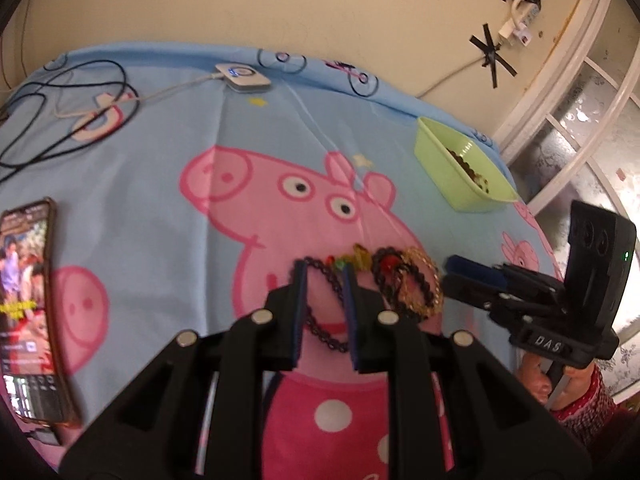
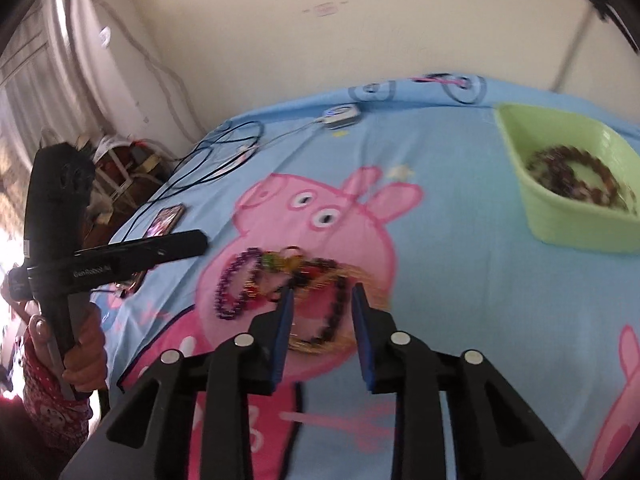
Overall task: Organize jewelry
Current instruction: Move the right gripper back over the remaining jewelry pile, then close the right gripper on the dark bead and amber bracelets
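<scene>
sorting barely begun: most jewelry still lies loose on the cloth

a few beaded pieces (image 2: 572,176) already lie in the green tub (image 2: 560,216) at the far right, while the tangled pile of jewelry (image 1: 400,280) lies on the pig-print cloth (image 1: 160,168) near the middle, well apart from the tub. the left gripper (image 1: 325,276) hovers at the pile's left end, jaws narrow and empty. the right gripper (image 2: 322,292) stands over its right part, jaws apart in its own view, gripping nothing. the whole pile is left to move, i judge.
</scene>
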Demonstrator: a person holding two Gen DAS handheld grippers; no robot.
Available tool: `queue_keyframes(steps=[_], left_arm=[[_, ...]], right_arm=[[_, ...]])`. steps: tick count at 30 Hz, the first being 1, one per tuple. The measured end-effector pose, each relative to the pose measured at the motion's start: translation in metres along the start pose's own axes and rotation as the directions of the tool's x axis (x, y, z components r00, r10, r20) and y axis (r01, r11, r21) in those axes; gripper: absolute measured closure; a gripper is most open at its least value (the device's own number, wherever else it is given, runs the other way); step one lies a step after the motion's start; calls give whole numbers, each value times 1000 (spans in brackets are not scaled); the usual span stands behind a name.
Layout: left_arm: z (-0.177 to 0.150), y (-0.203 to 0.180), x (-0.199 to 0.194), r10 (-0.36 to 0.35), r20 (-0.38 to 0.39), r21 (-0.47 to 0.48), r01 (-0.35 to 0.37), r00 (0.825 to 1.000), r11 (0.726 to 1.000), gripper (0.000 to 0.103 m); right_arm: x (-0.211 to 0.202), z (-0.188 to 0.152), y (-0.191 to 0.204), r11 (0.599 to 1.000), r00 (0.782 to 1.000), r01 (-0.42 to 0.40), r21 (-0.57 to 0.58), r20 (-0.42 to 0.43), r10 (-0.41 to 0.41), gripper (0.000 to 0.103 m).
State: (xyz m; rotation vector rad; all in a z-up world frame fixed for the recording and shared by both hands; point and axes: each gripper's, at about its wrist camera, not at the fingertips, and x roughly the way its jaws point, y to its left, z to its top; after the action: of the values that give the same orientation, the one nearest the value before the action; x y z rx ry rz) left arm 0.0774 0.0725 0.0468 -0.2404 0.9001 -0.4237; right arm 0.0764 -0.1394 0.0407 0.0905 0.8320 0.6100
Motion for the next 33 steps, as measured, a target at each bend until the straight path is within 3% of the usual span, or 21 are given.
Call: queue_keyframes(steps=[6, 11, 14, 19, 21, 23, 29, 31, 33], left_arm=[[-12, -17, 14, -26, -43, 66, 29, 999, 997, 86], [-29, -21, 26, 33, -77, 122, -23, 996, 992, 86], [-33, -16, 22, 33, -71, 123, -24, 997, 992, 86], [-30, -27, 5, 5, -15, 165, -2, 1000, 986, 86], [-28, -38, 6, 6, -11, 205, -3, 1000, 979, 71], [-27, -47, 13, 34, -8, 245, -31, 999, 969, 64], [-22, -50, 37, 86, -29, 274, -75, 996, 959, 64], [-20, -48, 44, 86, -42, 272, -72, 995, 960, 68], [-19, -46, 49, 81, -59, 265, -63, 995, 962, 90]], right_arm=[[21, -11, 12, 998, 996, 34, -55, -75, -38, 103], [0, -27, 0, 994, 993, 95, -57, -62, -99, 103], [-14, -37, -1, 987, 988, 137, -89, -53, -142, 103], [-28, -34, 8, 987, 994, 109, -119, 7, -109, 103], [-26, -30, 15, 982, 992, 122, -148, 32, -118, 103], [-21, -28, 19, 978, 992, 126, -168, 34, -122, 103], [-2, -23, 21, 973, 993, 116, -201, 11, -117, 103], [5, -21, 20, 970, 992, 119, -213, -8, -124, 103], [9, -21, 16, 969, 990, 135, -207, -12, -141, 103]])
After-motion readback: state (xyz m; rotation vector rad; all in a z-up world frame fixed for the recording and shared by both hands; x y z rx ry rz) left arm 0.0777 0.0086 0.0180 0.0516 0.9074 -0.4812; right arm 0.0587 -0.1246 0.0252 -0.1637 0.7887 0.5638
